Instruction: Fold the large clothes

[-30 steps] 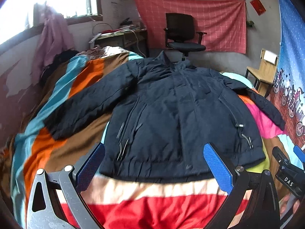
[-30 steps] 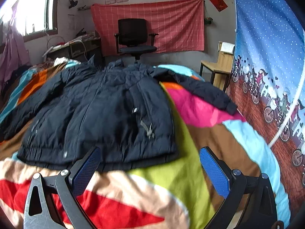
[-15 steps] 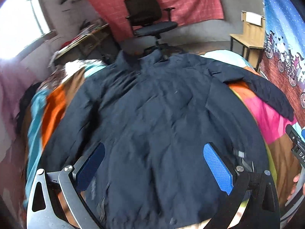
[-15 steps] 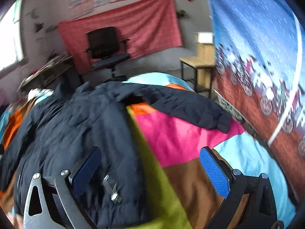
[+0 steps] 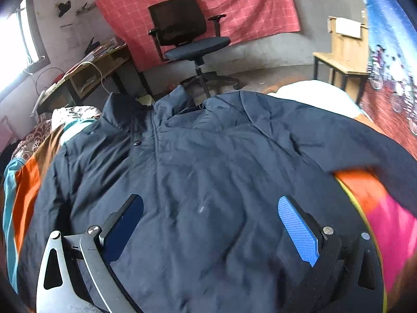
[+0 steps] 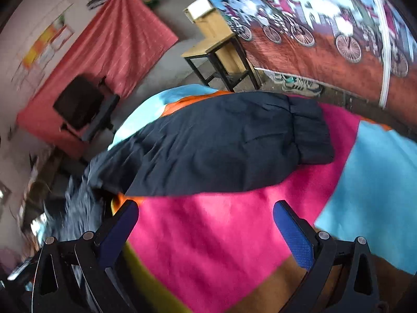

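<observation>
A large dark navy padded jacket (image 5: 208, 161) lies spread flat, front up, on a bed with a bright multicoloured blanket (image 5: 24, 182). My left gripper (image 5: 211, 224) is open and empty, hovering low over the jacket's chest, with the collar ahead of it. In the right wrist view the jacket's right sleeve (image 6: 221, 140) stretches out over the pink part of the blanket (image 6: 221, 234), its cuff at the right. My right gripper (image 6: 206, 229) is open and empty, just short of the sleeve.
A black office chair (image 5: 187, 39) and a cluttered desk (image 5: 86, 73) stand beyond the head of the bed. A small wooden table (image 6: 219, 47) and shoes (image 6: 299, 84) sit by the patterned wall hanging on the right.
Both grippers moved forward from the jacket's hem. The left now hangs over the chest; the right swung right and tilted toward the outstretched sleeve. Both stayed open.
</observation>
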The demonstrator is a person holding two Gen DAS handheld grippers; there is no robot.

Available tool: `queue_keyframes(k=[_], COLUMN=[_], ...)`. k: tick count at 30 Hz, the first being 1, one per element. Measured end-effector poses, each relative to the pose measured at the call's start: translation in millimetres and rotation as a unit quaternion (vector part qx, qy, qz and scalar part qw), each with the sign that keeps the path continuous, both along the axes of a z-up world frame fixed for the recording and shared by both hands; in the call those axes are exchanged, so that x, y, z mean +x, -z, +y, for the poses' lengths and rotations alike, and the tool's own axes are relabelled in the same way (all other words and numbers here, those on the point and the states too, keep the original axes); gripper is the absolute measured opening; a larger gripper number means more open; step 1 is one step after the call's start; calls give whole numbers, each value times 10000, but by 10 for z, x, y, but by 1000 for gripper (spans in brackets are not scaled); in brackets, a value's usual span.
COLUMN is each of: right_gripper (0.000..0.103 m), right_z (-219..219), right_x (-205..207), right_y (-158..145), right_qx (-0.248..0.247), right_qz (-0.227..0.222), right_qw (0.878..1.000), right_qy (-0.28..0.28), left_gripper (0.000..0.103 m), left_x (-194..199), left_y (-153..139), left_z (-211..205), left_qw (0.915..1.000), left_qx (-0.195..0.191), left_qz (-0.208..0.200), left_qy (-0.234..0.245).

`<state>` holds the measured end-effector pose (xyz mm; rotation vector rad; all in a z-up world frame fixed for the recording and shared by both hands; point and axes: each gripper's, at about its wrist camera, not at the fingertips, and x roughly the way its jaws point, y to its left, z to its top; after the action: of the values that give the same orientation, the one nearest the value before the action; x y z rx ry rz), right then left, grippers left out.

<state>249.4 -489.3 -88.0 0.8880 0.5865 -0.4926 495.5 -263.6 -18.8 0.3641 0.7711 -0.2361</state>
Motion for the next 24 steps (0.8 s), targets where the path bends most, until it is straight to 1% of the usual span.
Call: queue_keyframes(k=[4,5,7,10,12,14,15,16,17,18,20,22,24], right_gripper=[103,103,103,103,97,78,71,54,43,39,22,12,8], right_z=[-297,-351,-472,-533,-509,-505,-501,-494,-495,-506,-519,-514,-505], right_x=[-19,-18,-18,22,22,35,32,24,26,20,-6,-21,-40], right_y=[47,57,81,76,80,80,75,67,68,65,57,15,-28], right_qx=[42,92,348,299,218,126,93,38,-17,-44,-84,-201,-305], right_qz=[-297,-374,-596,-629,-649,-570,-545,-457,-354,-320,-343,-372,-480], right_qw=[9993,9989,9967,9963,9961,9964,9964,9963,9961,9959,9951,9945,9936], right_qy=[221,271,427,494,555,617,648,733,803,842,921,958,971], left_gripper=[101,101,101,101,101,101,101,101,102,102,102,102,102], left_x=[251,322,404,527,574,605,616,648,649,659,671,721,776], left_y=[143,177,230,314,378,456,498,558,601,641,691,732,784], left_z=[-226,-292,-385,-494,-557,-604,-627,-638,-665,-678,-680,-671,-673], left_qw=[9999,9998,9997,9995,9993,9992,9992,9992,9992,9991,9992,9992,9993], left_qx=[-85,-110,-145,-146,-106,-49,-9,52,80,101,92,83,93], left_qz=[-84,-139,-207,-284,-322,-327,-309,-263,-230,-198,-166,-75,51], left_qy=[-62,-64,-42,79,165,237,270,307,325,348,363,374,371])
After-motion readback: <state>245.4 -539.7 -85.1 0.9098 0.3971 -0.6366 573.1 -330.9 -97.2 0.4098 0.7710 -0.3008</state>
